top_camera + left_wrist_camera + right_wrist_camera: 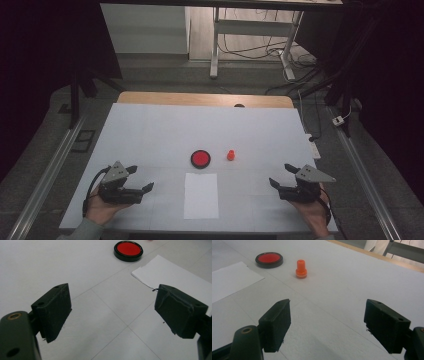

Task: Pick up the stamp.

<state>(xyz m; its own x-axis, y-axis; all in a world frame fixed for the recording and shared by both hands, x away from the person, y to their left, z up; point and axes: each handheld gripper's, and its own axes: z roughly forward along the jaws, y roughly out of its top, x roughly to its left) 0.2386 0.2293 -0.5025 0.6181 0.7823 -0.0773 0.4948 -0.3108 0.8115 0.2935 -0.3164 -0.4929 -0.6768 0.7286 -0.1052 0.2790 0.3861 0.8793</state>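
Left gripper: my black two-jaw left gripper (pixel 140 179) rests low at the near left of the table, jaws spread wide, nothing between them.
Right gripper: my black two-jaw right gripper (pixel 281 176) sits at the near right, jaws just as wide, nothing held.
Paper: I count one white rectangular sheet of paper (pixel 200 195), flat between the two grippers, long axis running away from me.
Stamp: I count one small orange plastic stamp (pixel 231 155), upright, long axis vertical, knob on top; it stands beyond the paper's far right corner, well apart from both grippers.
Ink pad: I count one round black shallow dish with a red pad inside (pixel 200 159), just left of the stamp, not touching it.
Table: white covered table top (pixel 150 130).
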